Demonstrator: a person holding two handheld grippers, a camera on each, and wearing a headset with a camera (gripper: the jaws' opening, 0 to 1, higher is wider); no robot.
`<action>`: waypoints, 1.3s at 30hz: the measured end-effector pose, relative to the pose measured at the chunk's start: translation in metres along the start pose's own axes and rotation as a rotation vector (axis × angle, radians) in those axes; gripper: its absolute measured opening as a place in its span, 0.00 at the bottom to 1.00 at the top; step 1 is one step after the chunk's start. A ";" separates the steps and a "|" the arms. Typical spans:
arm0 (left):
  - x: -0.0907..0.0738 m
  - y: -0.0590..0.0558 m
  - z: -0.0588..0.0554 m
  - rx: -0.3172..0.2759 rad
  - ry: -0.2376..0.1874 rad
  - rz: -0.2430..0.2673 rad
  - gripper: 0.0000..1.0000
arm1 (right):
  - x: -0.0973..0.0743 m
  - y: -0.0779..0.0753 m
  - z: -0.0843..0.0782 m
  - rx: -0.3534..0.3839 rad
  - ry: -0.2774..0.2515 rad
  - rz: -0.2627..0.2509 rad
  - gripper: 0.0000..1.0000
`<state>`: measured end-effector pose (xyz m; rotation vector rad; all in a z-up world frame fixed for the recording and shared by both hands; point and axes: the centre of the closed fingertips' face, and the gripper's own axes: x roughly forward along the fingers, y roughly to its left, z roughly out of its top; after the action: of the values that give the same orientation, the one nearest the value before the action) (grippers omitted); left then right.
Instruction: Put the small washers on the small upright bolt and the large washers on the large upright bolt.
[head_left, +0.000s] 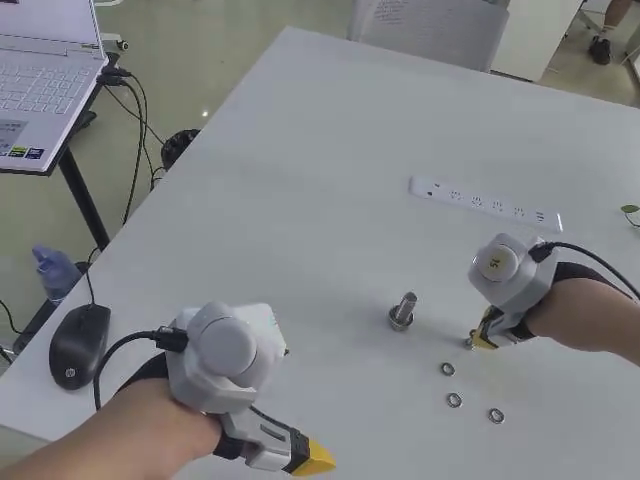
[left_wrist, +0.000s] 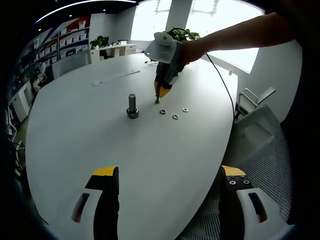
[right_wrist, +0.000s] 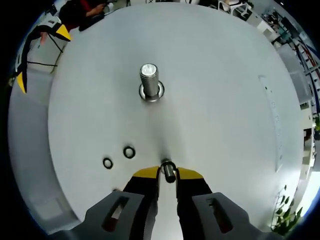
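Note:
The large upright bolt (head_left: 402, 310) (left_wrist: 132, 106) (right_wrist: 149, 79) stands mid-table with a ring at its base. To its right, my right gripper (head_left: 484, 340) (left_wrist: 159, 95) (right_wrist: 168, 176) points down, its jaws shut on the small upright bolt (right_wrist: 168, 170) (head_left: 470, 343). Three small washers (head_left: 447, 369) (head_left: 454, 400) (head_left: 496, 415) lie flat on the white table (head_left: 300, 220) just in front of it; two of the washers (right_wrist: 129, 151) (right_wrist: 107, 162) lie left of its jaws. My left gripper (head_left: 310, 462) (left_wrist: 169, 172) hovers open near the table's front edge, holding nothing.
A white power strip (head_left: 485, 202) lies behind the right gripper. A black mouse (head_left: 78, 345) sits at the table's left corner. Off the table stand a laptop (head_left: 40, 70) on a side stand and a chair (head_left: 430, 30) at the far edge.

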<state>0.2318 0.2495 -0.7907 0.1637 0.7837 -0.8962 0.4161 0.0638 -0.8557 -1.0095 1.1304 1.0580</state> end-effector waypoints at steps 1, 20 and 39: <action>0.000 0.000 0.000 -0.001 0.000 0.000 0.82 | 0.001 0.000 0.000 0.000 -0.001 0.001 0.13; -0.001 0.002 -0.004 -0.009 0.015 0.003 0.81 | 0.010 0.013 0.001 -0.013 0.011 0.021 0.14; -0.005 0.001 -0.009 -0.006 0.030 0.001 0.78 | 0.007 0.011 0.007 -0.027 -0.019 0.017 0.25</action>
<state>0.2256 0.2572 -0.7945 0.1731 0.8140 -0.8920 0.4071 0.0741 -0.8626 -1.0107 1.1141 1.0967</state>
